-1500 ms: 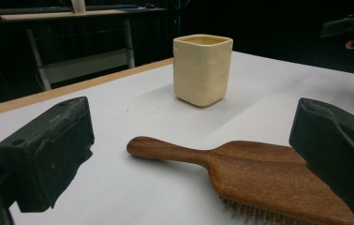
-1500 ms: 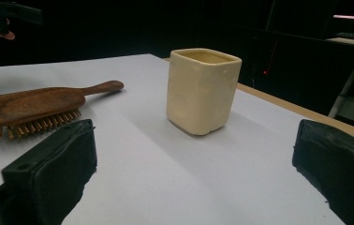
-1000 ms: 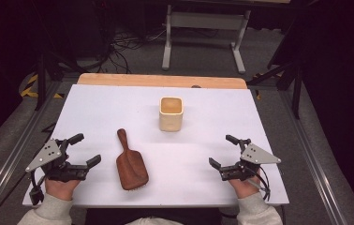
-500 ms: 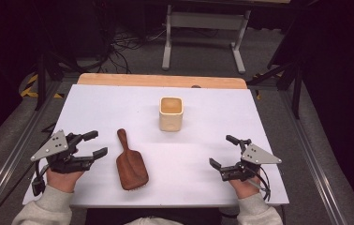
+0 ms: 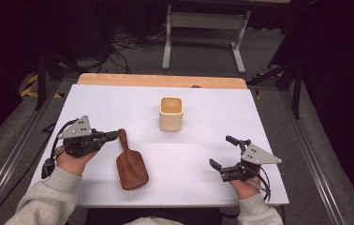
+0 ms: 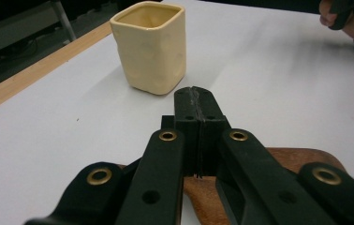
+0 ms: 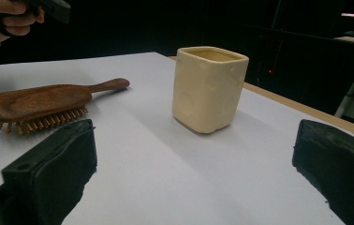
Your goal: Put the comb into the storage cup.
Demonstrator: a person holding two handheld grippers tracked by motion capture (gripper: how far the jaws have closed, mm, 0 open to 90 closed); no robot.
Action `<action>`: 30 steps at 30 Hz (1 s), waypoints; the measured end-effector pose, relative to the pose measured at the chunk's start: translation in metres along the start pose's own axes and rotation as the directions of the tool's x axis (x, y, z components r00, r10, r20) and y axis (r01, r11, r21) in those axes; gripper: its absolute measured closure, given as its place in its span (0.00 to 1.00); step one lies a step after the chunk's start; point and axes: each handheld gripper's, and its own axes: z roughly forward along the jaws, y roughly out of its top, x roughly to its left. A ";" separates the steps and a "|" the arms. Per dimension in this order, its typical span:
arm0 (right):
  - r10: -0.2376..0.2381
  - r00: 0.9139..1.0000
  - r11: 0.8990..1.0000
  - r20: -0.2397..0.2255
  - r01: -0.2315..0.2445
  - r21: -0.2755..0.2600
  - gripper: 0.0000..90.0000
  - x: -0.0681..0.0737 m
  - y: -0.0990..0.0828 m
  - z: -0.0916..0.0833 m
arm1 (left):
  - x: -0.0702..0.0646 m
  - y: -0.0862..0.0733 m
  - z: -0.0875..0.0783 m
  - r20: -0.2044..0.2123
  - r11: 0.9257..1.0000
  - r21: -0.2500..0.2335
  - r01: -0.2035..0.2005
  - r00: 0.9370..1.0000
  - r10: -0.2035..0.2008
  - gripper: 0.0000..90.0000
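Reaching toward the dark brown wooden paddle hairbrush, lying bristles down near the white table's front edge, the left gripper hovers beside its handle with jaws pressed together, holding nothing. The right gripper rests wide open, well apart. A cream square ceramic cup stands behind. A good grasp likely requires opening first, then straddling the narrow handle squarely.

I can't read any text, label, brand or number here. The cream cup is blank on the sides I see, the wooden hairbrush carries no mark, the white table is plain, and both grippers' grey plates look bare.
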 end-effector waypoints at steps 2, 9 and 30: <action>0.000 1.000 1.000 -0.001 0.000 0.000 0.01 0.000 0.000 0.000 | 0.005 0.003 0.004 0.008 1.000 0.027 0.000 1.000 0.000 1.00; 0.000 1.000 1.000 -0.009 0.000 0.005 0.01 0.001 -0.001 0.001 | 0.019 0.009 0.024 0.032 0.990 0.136 -0.023 0.999 0.018 1.00; -0.003 1.000 1.000 -0.026 0.004 0.019 0.01 0.002 -0.002 0.002 | 0.033 0.023 0.086 0.145 0.900 0.411 -0.146 0.985 0.094 1.00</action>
